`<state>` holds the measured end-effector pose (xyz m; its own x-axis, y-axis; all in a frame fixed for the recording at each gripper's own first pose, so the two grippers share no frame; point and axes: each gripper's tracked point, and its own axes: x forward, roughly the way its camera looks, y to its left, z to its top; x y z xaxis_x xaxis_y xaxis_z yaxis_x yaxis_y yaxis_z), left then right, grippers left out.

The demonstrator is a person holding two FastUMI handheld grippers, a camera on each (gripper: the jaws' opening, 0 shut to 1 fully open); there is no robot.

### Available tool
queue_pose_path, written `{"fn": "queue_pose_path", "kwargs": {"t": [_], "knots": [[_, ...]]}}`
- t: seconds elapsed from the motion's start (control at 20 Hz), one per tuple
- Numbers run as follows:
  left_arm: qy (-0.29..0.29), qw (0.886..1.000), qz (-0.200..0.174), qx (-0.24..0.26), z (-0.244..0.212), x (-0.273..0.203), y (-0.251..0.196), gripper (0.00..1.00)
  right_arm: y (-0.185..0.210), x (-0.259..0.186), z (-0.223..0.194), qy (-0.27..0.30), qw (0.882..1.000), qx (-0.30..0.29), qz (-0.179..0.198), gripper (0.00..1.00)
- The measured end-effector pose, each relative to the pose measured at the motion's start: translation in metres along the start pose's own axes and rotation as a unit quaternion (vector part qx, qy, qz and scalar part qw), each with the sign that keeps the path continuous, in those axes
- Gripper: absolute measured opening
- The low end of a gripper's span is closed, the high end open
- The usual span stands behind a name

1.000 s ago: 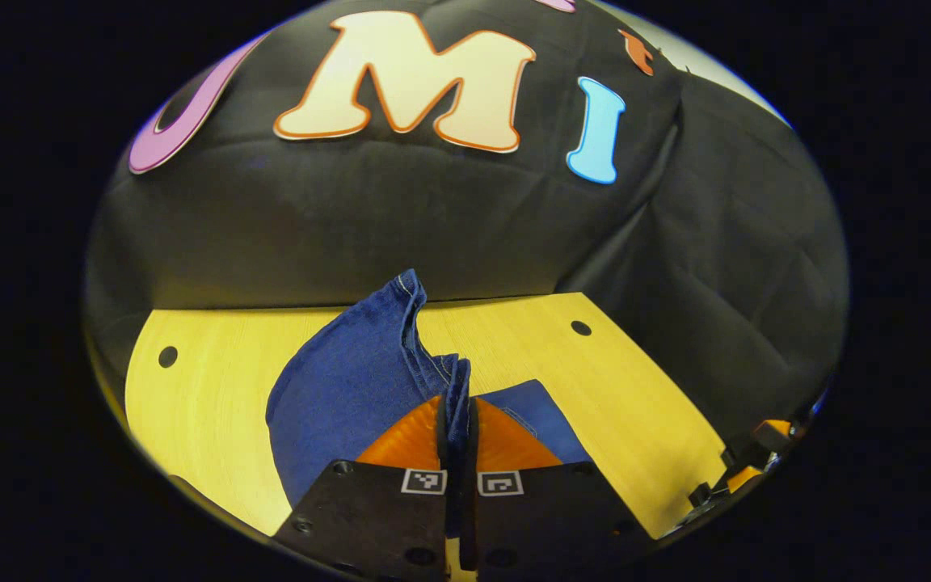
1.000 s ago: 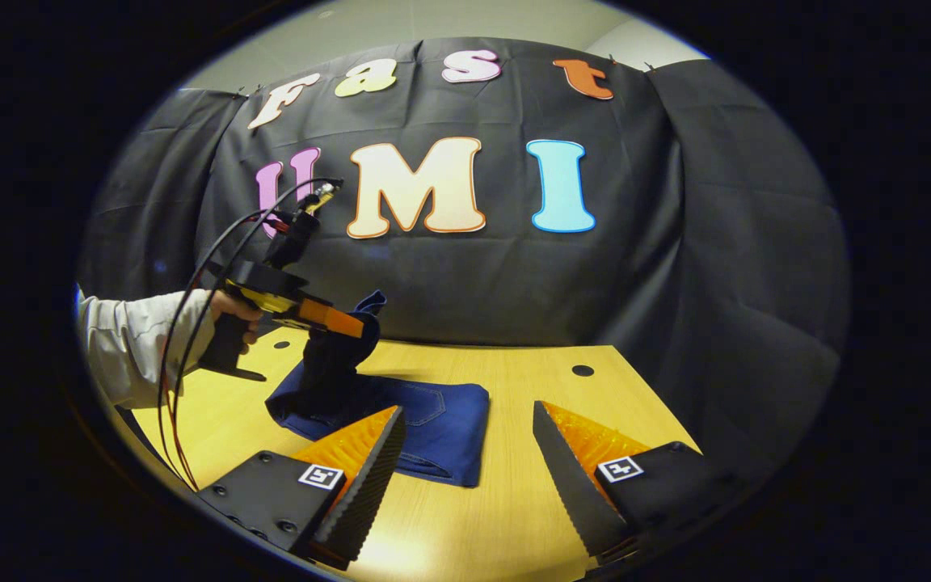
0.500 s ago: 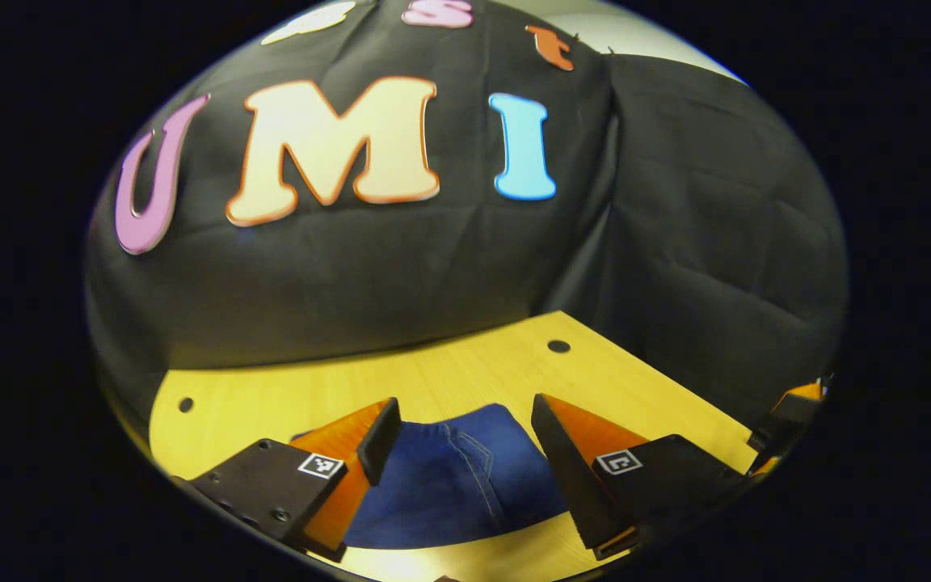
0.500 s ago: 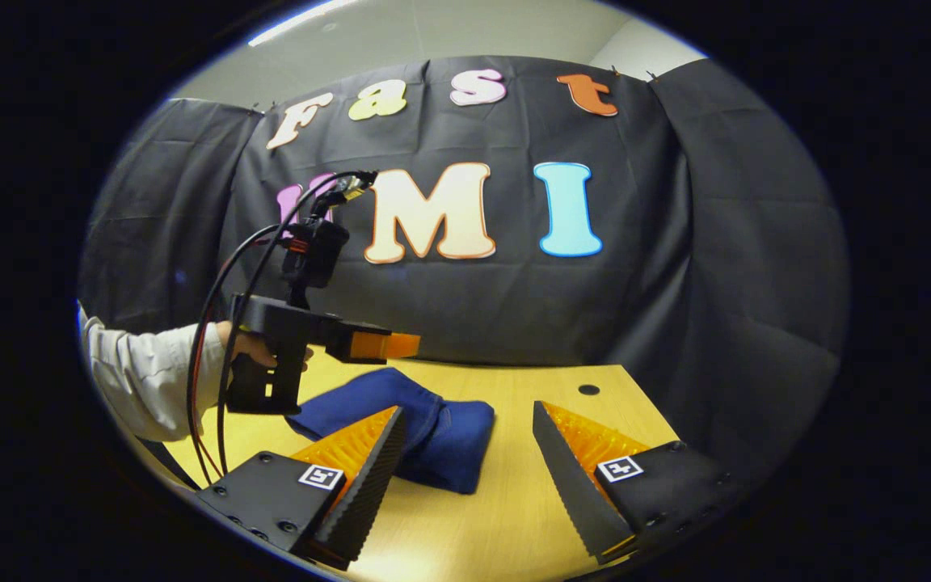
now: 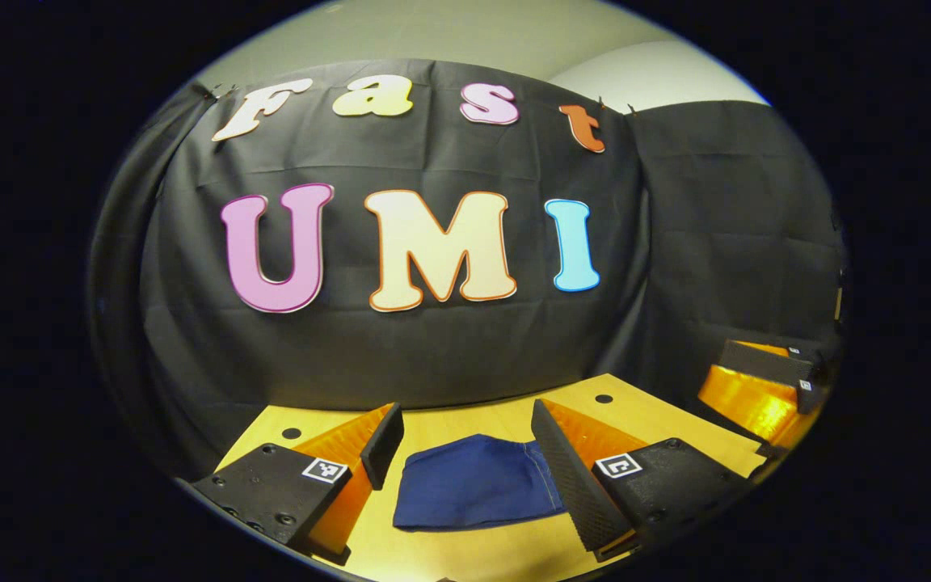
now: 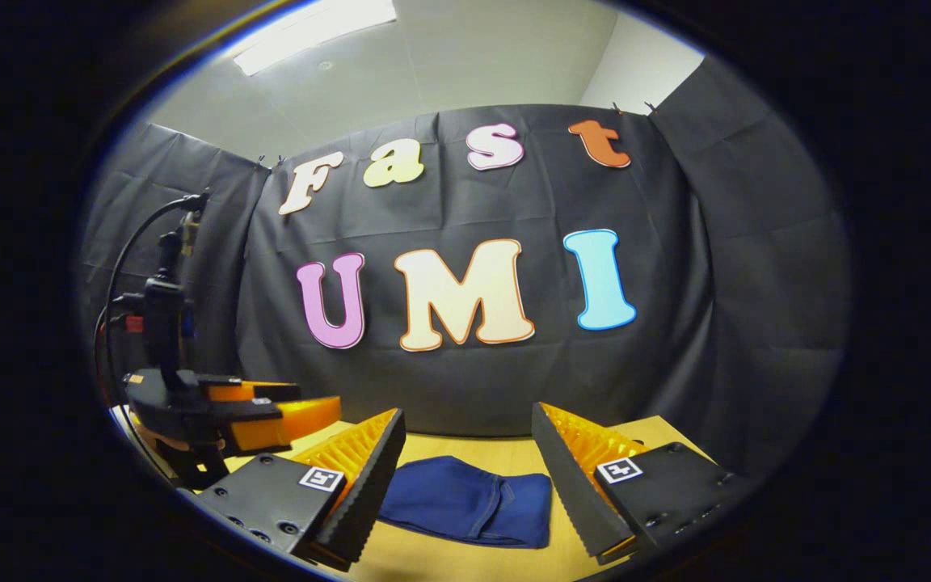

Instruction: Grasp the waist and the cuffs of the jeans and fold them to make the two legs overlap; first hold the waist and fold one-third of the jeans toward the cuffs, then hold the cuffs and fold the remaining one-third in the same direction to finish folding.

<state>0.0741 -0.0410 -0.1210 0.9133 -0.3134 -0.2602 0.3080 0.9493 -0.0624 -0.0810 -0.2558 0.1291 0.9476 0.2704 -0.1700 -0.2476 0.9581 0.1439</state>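
Spanning the lower part of both views, the wooden table (image 5: 506,420) carries two round holes (image 5: 604,398) near its far edge in the left gripper view. Folded into a compact blue bundle, the jeans (image 5: 473,483) lie flat on the table, in front of and between the fingers of the left gripper (image 5: 465,453). That gripper is released, fingers spread wide, touching no cloth and raised above the table. In the right gripper view the jeans (image 6: 469,501) again lie between the fingers of the right gripper (image 6: 469,469), which is likewise spread apart and grasps nothing; stitched seams show on the top layer. At the left of that view the other gripper appears from the side, with black cables (image 6: 130,250) rising from its body.
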Motion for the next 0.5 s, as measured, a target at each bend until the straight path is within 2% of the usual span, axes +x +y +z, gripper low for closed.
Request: {"fn": "queue_pose_path", "kwargs": {"t": [0.05,0.1,0.15,0.2,0.25,0.3,0.35,0.4,0.45,0.5], "knots": [[-0.006,1.000,0.009,-0.002,0.003,-0.009,0.011,1.00,0.015,-0.002,0.011,-0.013,1.000,-0.002,0.008,0.97],[-0.011,1.000,0.016,-0.003,0.002,-0.016,0.029,1.00,0.024,-0.001,0.019,-0.024,1.000,-0.008,0.009,0.97],[-0.016,1.000,0.023,-0.002,0.004,-0.023,0.040,0.95,0.030,0.000,0.020,-0.029,0.999,-0.013,0.008,0.94],[-0.015,0.999,0.028,-0.002,0.004,-0.028,0.049,0.95,0.038,-0.001,0.023,-0.033,0.999,-0.014,0.009,0.98],[-0.011,0.999,0.033,-0.004,0.002,-0.033,0.057,0.95,0.046,-0.003,0.026,-0.039,0.999,-0.012,0.012,0.97],[-0.010,0.999,0.037,-0.006,0.002,-0.037,0.065,0.95,0.051,-0.003,0.027,-0.042,0.999,-0.010,0.012,0.94],[-0.010,0.999,0.042,-0.008,0.002,-0.041,0.071,0.95,0.055,-0.005,0.026,-0.039,0.999,-0.009,0.013,1.00],[-0.012,0.999,0.045,-0.009,0.004,-0.043,0.076,0.99,0.058,-0.006,0.025,-0.038,0.999,-0.009,0.014,0.97],[-0.014,0.999,0.046,-0.009,0.006,-0.046,0.080,0.95,0.060,-0.007,0.027,-0.037,0.999,-0.009,0.015,0.97],[-0.014,0.999,0.047,-0.009,0.005,-0.049,0.082,0.99,0.061,-0.008,0.029,-0.040,0.999,-0.010,0.015,0.97]]}}
